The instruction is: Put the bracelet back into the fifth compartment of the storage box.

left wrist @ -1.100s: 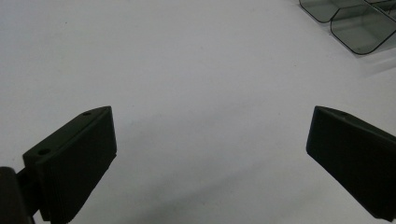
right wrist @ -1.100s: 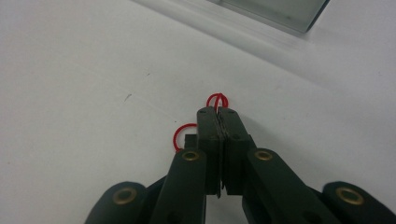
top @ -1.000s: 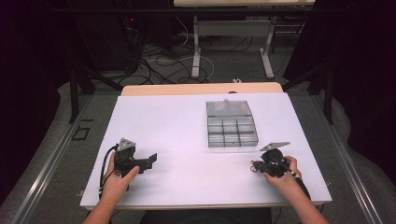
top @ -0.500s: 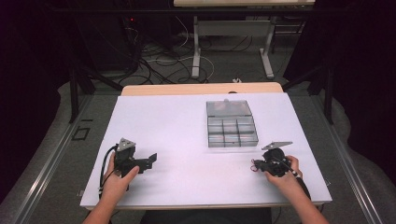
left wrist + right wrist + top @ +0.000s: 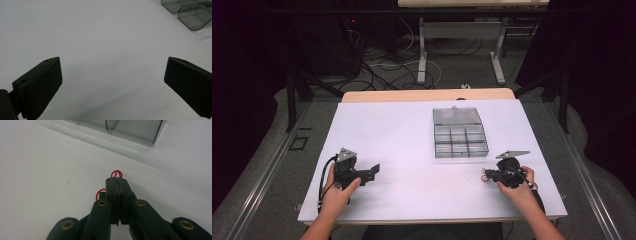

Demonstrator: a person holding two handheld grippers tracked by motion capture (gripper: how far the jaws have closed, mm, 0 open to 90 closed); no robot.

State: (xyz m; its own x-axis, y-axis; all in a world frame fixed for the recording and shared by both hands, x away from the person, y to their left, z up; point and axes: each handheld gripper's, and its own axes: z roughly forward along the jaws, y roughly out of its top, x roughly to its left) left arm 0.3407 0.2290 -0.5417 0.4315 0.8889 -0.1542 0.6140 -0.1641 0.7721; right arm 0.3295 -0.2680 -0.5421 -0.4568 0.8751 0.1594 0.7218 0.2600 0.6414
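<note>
High view: on the white table [image 5: 412, 150], the left claw [image 5: 373, 171] and right claw [image 5: 486, 175] rest below the clear compartment box [image 5: 459, 132]. Left gripper view: jaws gape wide, holding nothing. Right gripper view: jaws clamp a red wire loop [image 5: 116, 173] near the box [image 5: 132, 128].

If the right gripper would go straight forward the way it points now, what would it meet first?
Probably the clear plastic compartment box: in the right gripper view it lies just ahead of the right gripper, shut on a thin red wire loop. Only bare white table lies between; depth is unclear.
</note>
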